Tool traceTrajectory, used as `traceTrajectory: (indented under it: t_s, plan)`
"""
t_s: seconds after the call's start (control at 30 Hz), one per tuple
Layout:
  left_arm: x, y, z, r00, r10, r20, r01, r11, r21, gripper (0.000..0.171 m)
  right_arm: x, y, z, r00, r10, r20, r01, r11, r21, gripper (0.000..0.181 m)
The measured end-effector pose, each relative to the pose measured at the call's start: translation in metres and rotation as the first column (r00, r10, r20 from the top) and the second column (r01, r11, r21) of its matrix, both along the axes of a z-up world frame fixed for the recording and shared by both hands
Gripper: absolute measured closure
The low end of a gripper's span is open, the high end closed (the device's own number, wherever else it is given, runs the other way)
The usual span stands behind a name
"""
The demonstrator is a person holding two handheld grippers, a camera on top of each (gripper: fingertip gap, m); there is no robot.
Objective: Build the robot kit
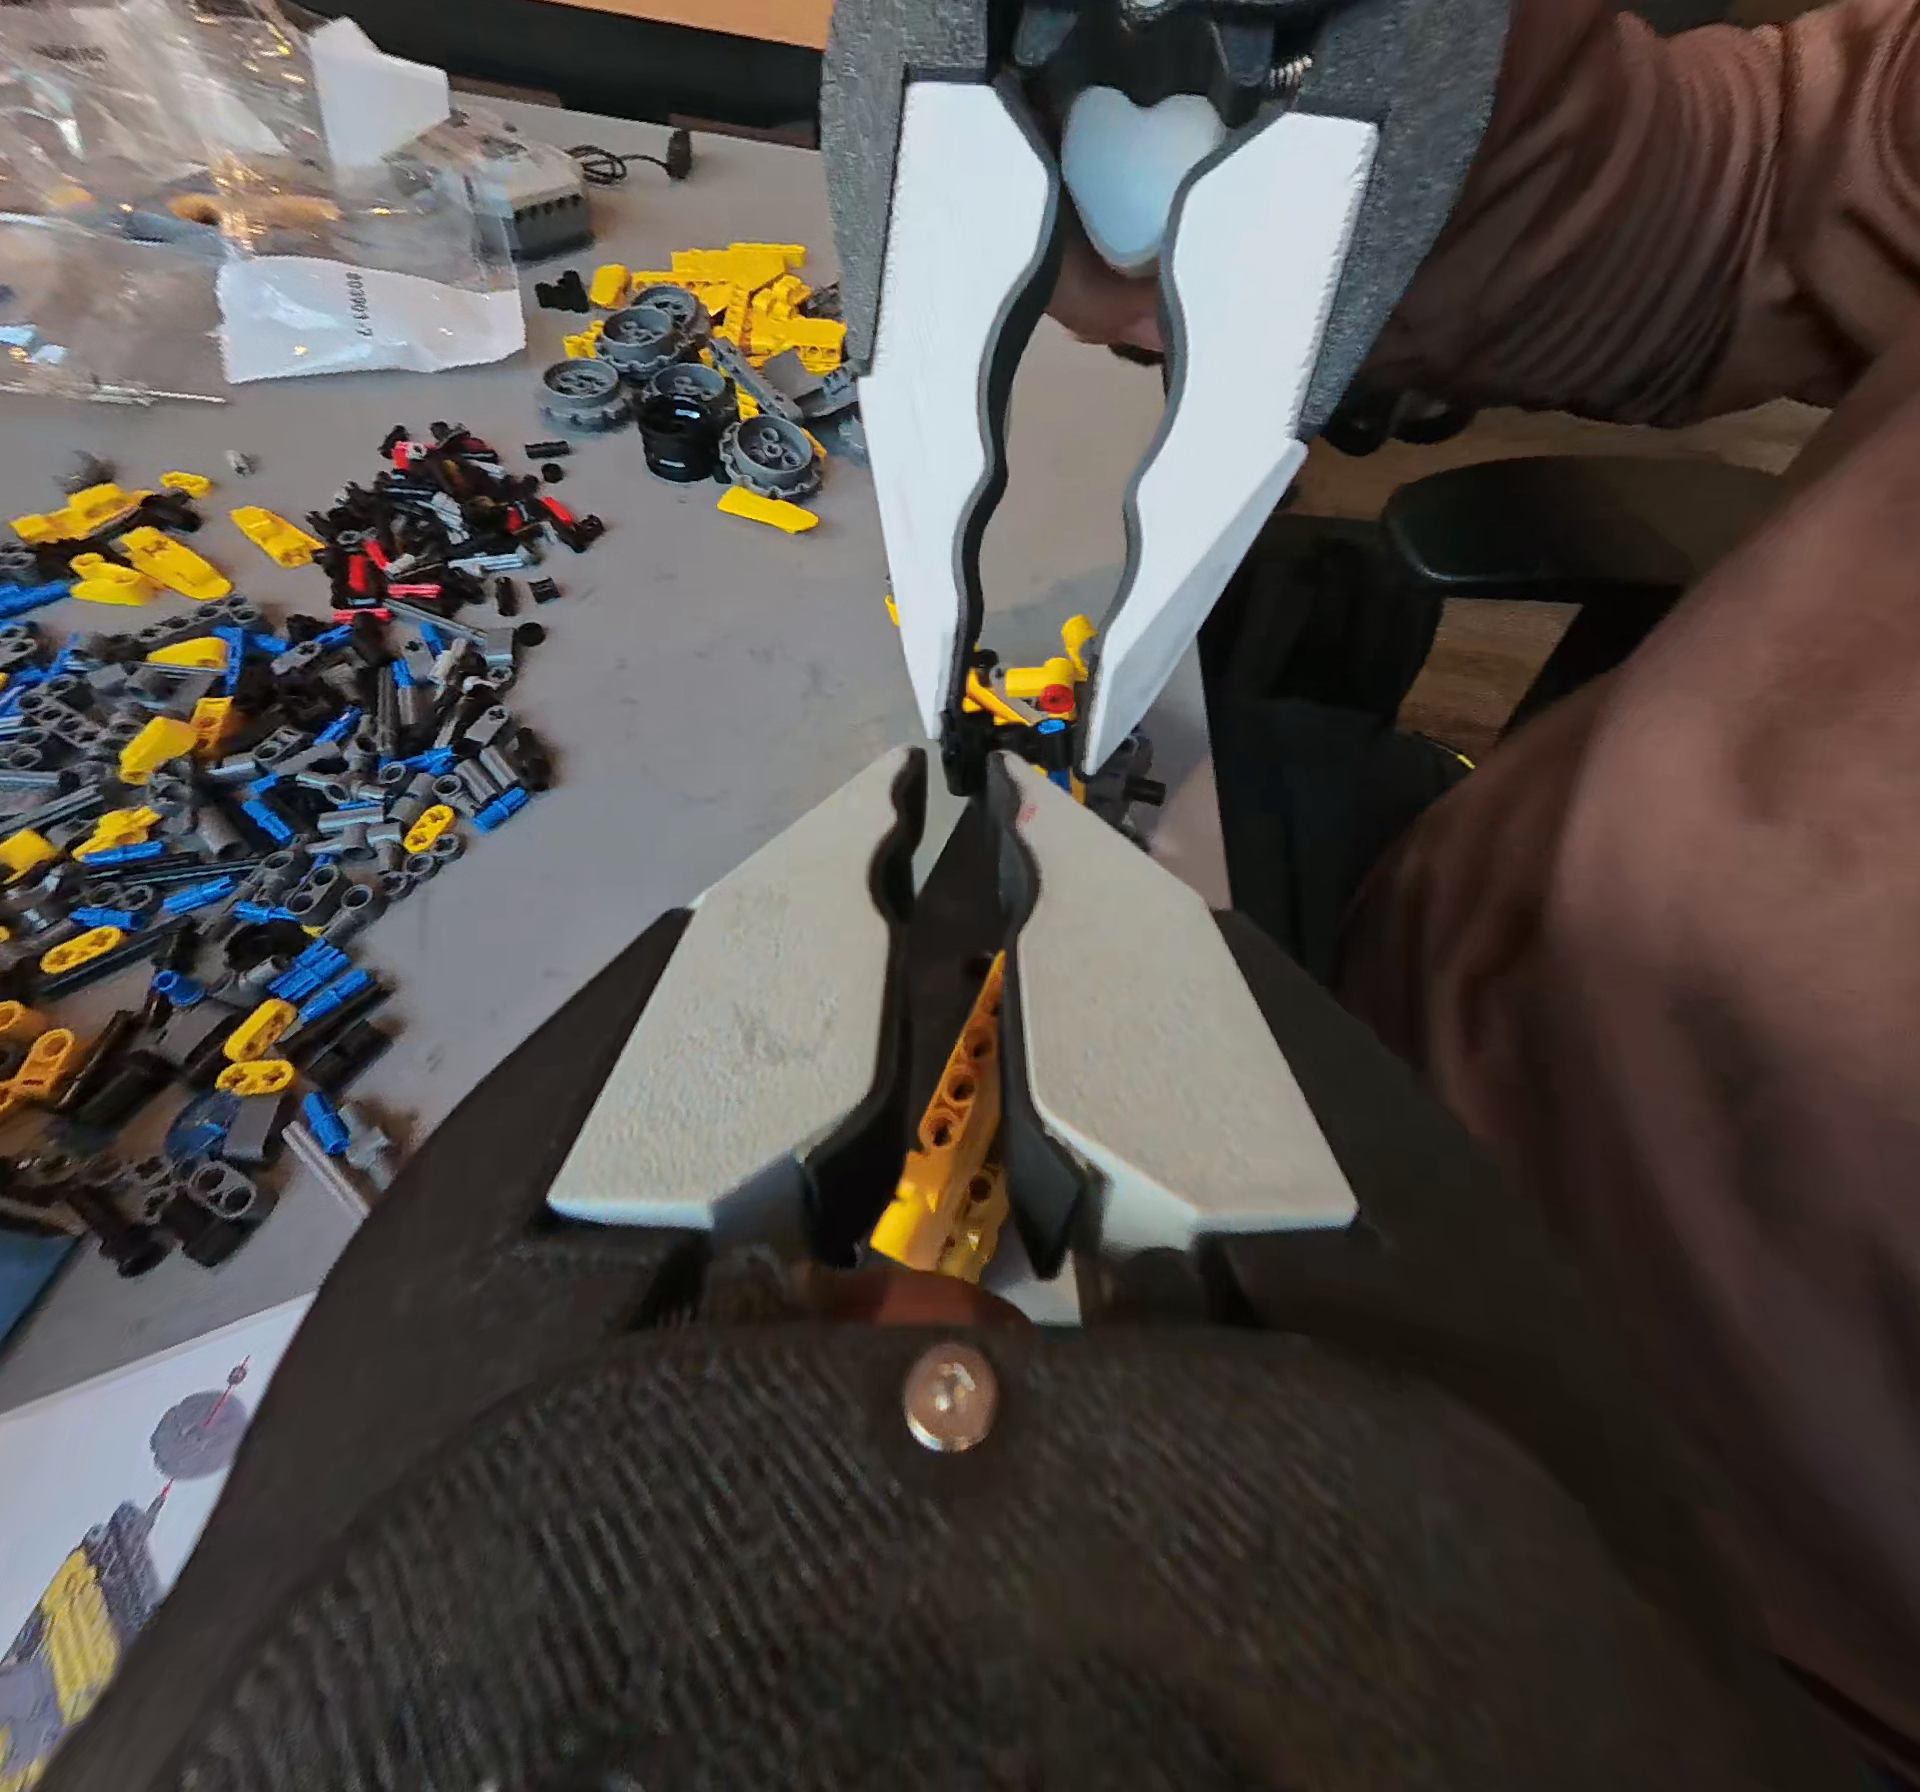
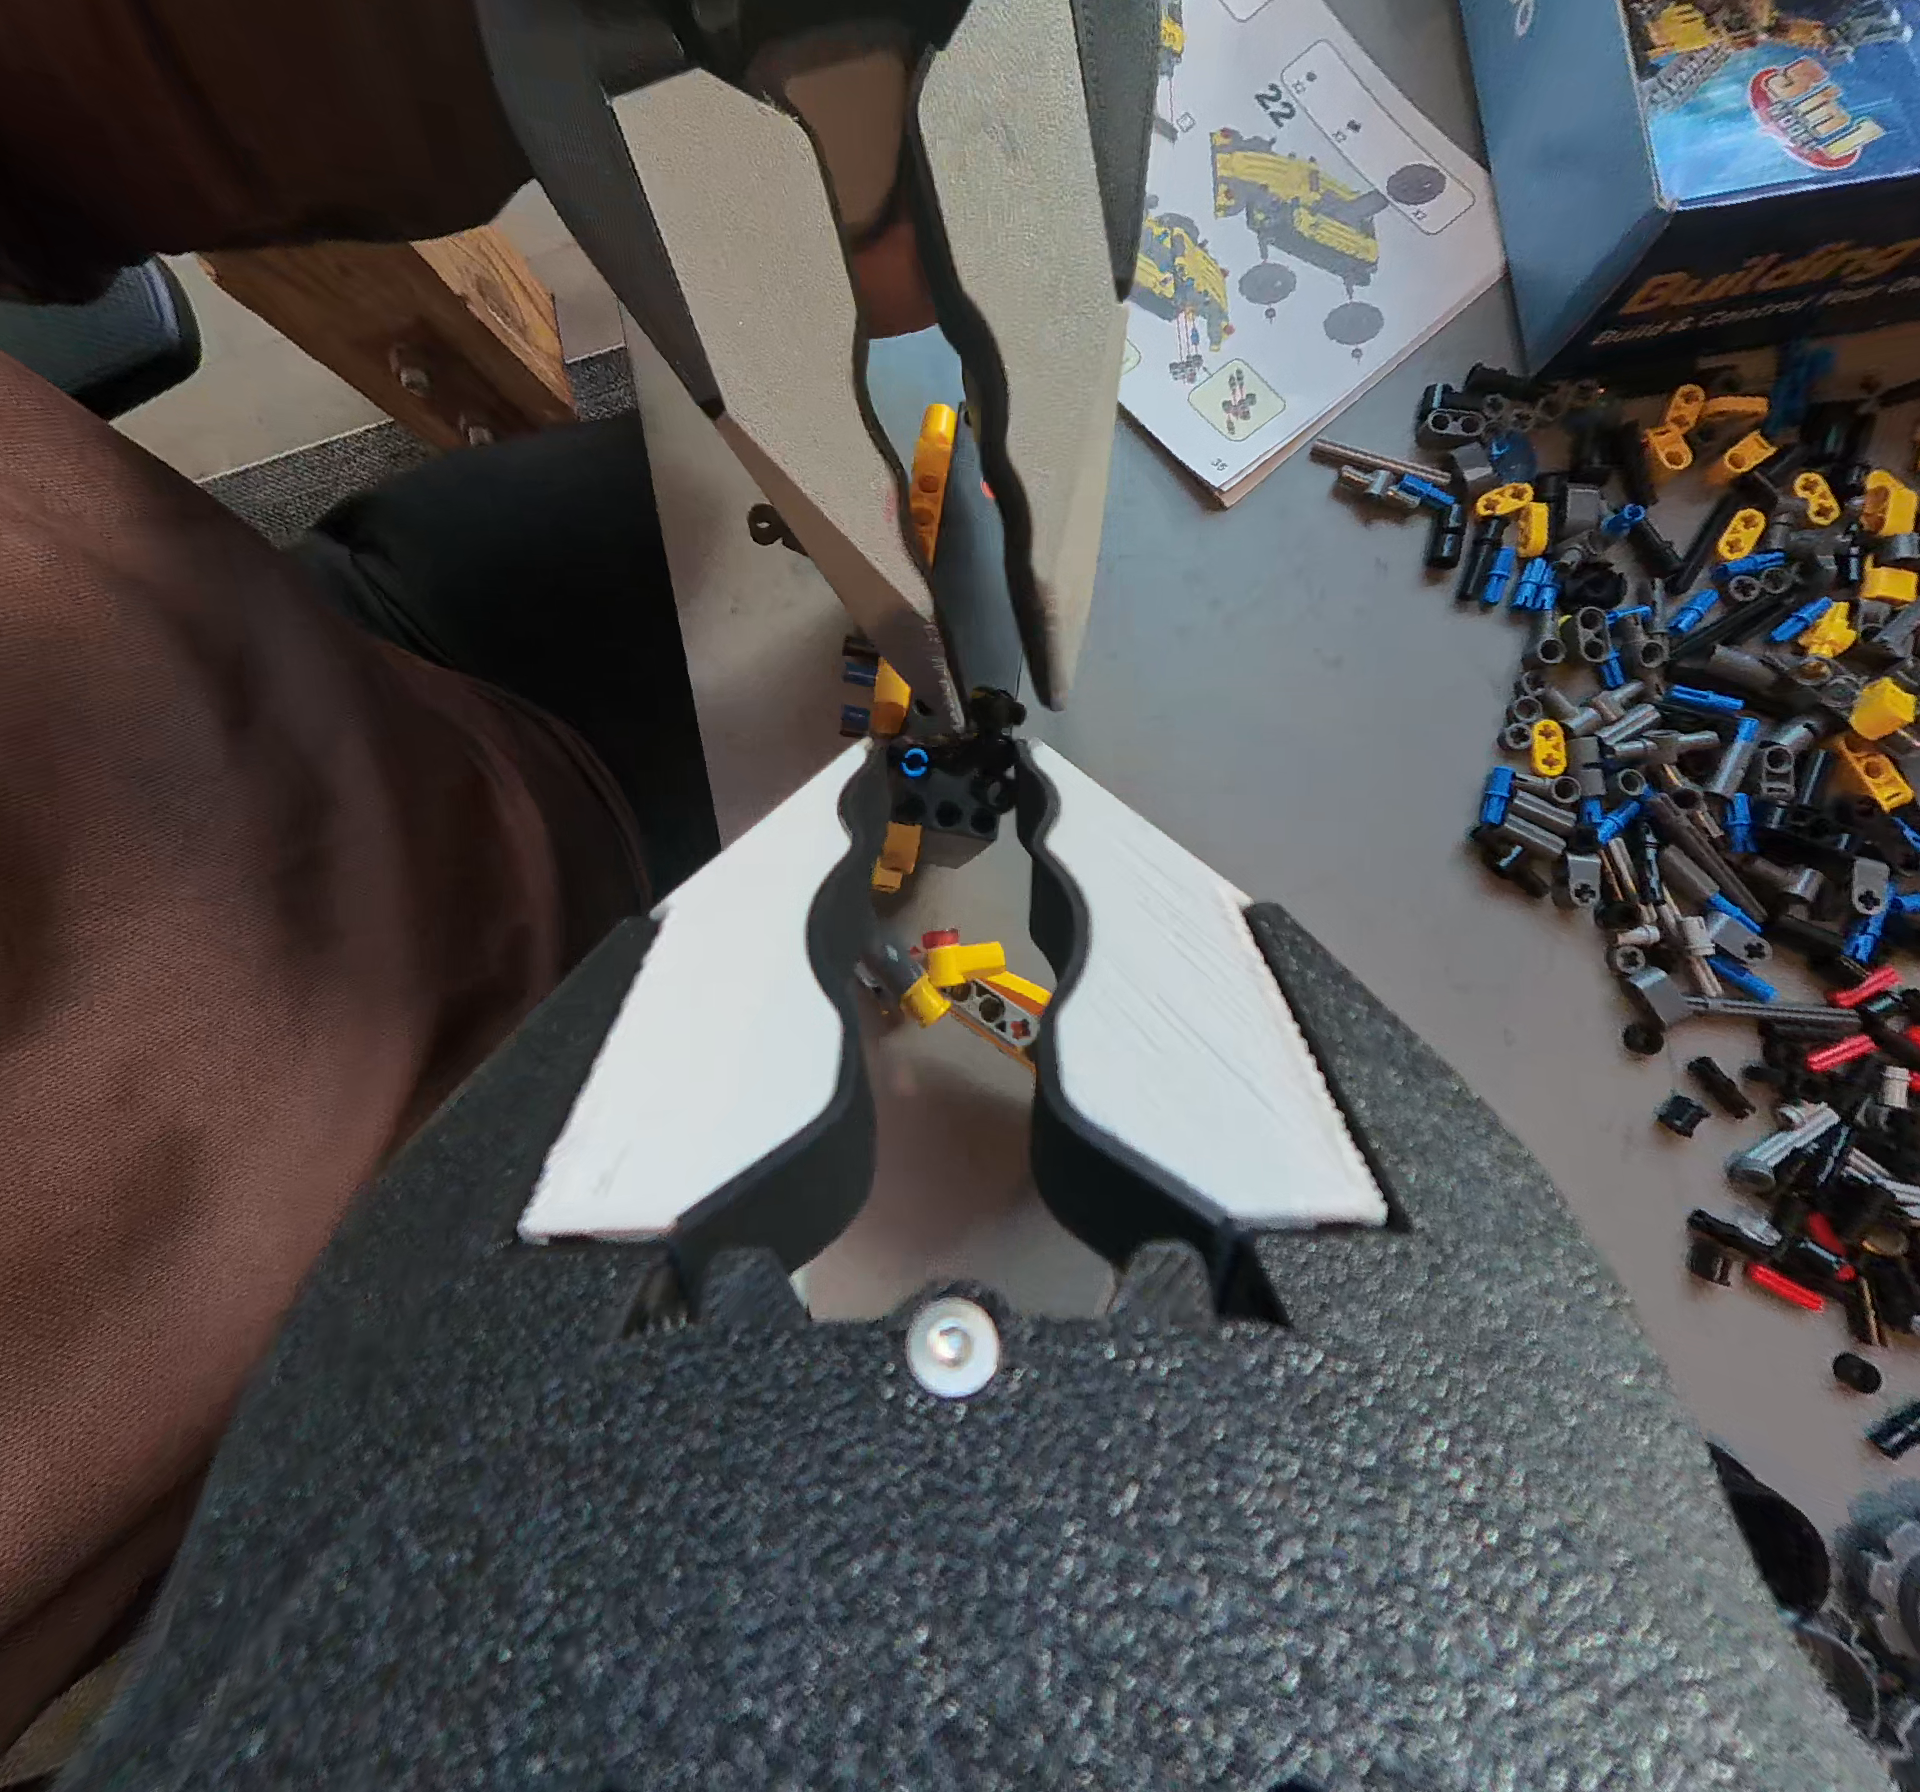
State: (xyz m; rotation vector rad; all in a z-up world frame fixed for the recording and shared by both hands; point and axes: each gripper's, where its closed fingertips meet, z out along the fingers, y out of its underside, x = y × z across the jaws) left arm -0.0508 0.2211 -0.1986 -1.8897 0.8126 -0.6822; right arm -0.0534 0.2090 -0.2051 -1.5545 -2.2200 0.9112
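Above the grey table (image 2: 1299, 703), your left gripper (image 1: 961, 786) clamps a yellow beam (image 1: 961, 1098); your right gripper (image 2: 951, 776) pinches its black block (image 2: 951, 812). Next, press squarely.

We hold our left gripper (image 1: 961, 776) with its grey fingers (image 1: 769, 1025) drawn nearly together, pinched on a yellow holed beam (image 1: 961, 1119) that runs back between them. Our right gripper (image 2: 940, 766) points straight at it, tip to tip, its white fingers (image 2: 727, 1046) bowed apart at the middle and closing in at the tips on a small black block (image 2: 951, 802). Our brown sleeve (image 1: 1662, 911) fills the side beyond both grippers.
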Motion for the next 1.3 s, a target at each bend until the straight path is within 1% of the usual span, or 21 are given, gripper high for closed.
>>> traceTrajectory:
  t_s: [0.1, 0.23, 0.33, 0.53, 0.73, 0.87, 1.03, 1.2, 1.3]
  plan:
    - [0.003, 0.0, -0.002, 1.0, -0.029, 0.0, 0.029, 1.0, -0.007, 0.165, 0.002, 0.002, -0.001, 0.999, 0.005, 0.033, -0.005, 1.0, 0.01, 0.161]
    - [0.003, 0.0, -0.003, 0.999, -0.033, -0.024, 0.033, 0.999, 0.031, 0.166, 0.003, 0.001, -0.003, 0.999, 0.007, 0.052, -0.008, 1.0, 0.02, 0.161]
    - [0.004, -0.001, -0.003, 0.999, -0.039, -0.004, 0.039, 0.998, 0.039, 0.167, 0.005, 0.001, -0.004, 0.999, 0.01, 0.052, -0.011, 1.0, 0.02, 0.161]
    - [0.009, -0.001, -0.004, 0.998, -0.045, 0.037, 0.044, 0.998, 0.041, 0.166, 0.01, 0.001, -0.003, 0.999, -0.008, 0.04, 0.012, 0.995, -0.096, 0.161]
    - [0.006, -0.001, -0.002, 0.997, -0.031, 0.067, 0.028, 0.998, 0.047, 0.167, 0.02, 0.002, 0.004, 1.0, 0.013, -0.003, -0.013, 0.987, -0.162, 0.16]
    - [0.007, -0.005, 0.008, 0.99, -0.04, 0.136, 0.032, 0.997, 0.064, 0.167, 0.02, 0.012, 0.003, 0.999, -0.007, -0.046, 0.001, 0.99, -0.14, 0.16]
    - [0.009, -0.007, 0.017, 0.983, -0.046, 0.177, 0.031, 0.995, 0.091, 0.167, 0.017, 0.006, 0.009, 0.994, 0.007, -0.113, -0.027, 0.984, -0.175, 0.161]
    - [0.011, -0.007, 0.019, 0.978, -0.047, 0.204, 0.03, 0.996, 0.086, 0.167, 0.014, 0.004, 0.017, 0.98, 0.021, -0.196, -0.058, 0.981, -0.186, 0.178]
    - [0.01, -0.006, 0.019, 0.974, -0.035, 0.223, 0.019, 0.997, 0.075, 0.167, 0.013, 0.005, 0.018, 0.979, 0.015, -0.203, -0.058, 0.977, -0.207, 0.178]
